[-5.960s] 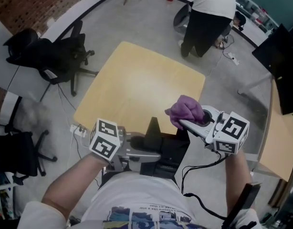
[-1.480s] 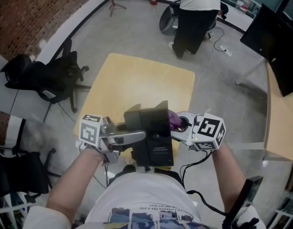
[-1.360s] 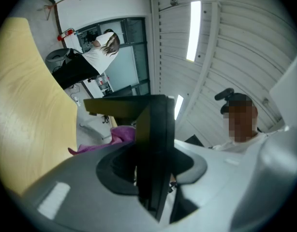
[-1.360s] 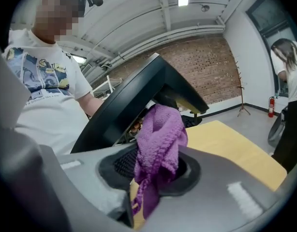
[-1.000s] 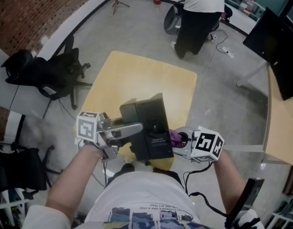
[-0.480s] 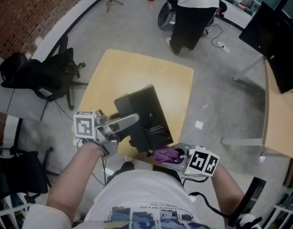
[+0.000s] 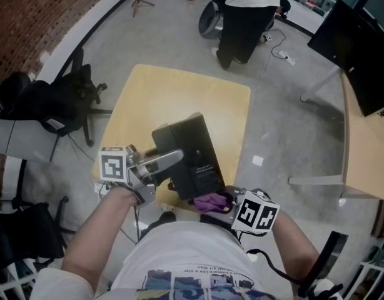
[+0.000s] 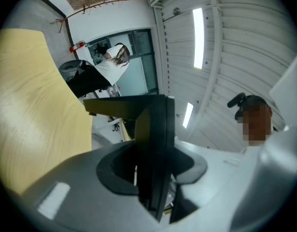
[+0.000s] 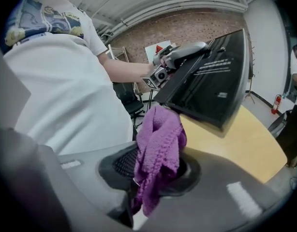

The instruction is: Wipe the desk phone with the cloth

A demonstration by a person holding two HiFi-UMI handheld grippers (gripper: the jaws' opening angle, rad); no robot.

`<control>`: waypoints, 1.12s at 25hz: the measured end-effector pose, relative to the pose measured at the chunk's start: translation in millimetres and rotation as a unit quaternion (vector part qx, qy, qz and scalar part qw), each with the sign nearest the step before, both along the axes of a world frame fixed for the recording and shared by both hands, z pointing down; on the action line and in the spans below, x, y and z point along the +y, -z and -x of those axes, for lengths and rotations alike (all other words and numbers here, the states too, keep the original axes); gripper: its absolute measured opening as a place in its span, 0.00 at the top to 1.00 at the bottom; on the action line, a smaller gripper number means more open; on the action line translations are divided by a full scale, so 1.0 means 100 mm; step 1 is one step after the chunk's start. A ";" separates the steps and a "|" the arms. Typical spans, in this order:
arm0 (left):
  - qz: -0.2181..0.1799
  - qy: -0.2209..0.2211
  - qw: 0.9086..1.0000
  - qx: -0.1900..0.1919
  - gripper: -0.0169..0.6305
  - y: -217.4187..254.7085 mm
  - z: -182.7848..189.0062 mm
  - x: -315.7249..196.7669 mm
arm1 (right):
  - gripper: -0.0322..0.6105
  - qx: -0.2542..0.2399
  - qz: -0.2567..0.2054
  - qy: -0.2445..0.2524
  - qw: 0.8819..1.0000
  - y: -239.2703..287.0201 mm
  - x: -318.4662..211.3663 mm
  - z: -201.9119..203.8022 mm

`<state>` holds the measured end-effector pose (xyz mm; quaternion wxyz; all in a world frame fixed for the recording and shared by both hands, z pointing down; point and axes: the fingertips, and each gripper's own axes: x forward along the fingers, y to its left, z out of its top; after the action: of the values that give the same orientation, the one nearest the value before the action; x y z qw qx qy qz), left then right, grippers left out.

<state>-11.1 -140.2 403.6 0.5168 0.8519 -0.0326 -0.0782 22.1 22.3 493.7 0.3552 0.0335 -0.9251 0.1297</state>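
Left claw is clamped on the side edge of the desk phone, holding it tilted up off the tabletop with the printed underside toward the head camera and the long axis running away from the person. The right claw is closed on the purple cloth. The cloth sits at the phone's near lower edge, with the phone just up and ahead of the right claw, so that hand looks best placed to sweep along the long axis, though contact or a slight gap I can't tell. The phone is matte black, boxy, flat-backed.
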 end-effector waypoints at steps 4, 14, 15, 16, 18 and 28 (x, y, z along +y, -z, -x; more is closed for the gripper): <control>-0.001 -0.015 1.000 -0.002 0.70 -0.05 0.05 0.07 | 0.79 0.018 0.003 -0.001 1.000 0.00 -0.02 -0.14; -0.004 -0.042 0.999 -0.006 0.70 -0.16 0.17 0.16 | 0.79 0.064 0.001 -0.026 0.998 0.03 -0.10 -0.44; -0.004 -0.044 0.999 -0.005 0.70 -0.16 0.18 0.16 | 0.79 0.070 -0.003 -0.028 0.997 0.03 -0.13 -0.46; -0.003 -0.044 0.999 -0.004 0.70 -0.17 0.19 0.16 | 0.79 0.074 -0.007 -0.031 0.997 0.04 -0.15 -0.49; -0.002 -0.044 0.999 -0.001 0.70 -0.16 0.20 0.17 | 0.79 0.079 -0.012 -0.043 0.996 0.07 -0.20 -0.55; -0.004 -0.050 0.999 -0.005 0.70 -0.16 0.20 0.19 | 0.79 0.129 -0.035 -0.035 0.990 0.08 -0.33 -0.73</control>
<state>-30.9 -121.0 420.0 0.5167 0.8548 0.0075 -0.0482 94.9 -11.1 485.9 0.4650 0.0947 -0.8741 0.1038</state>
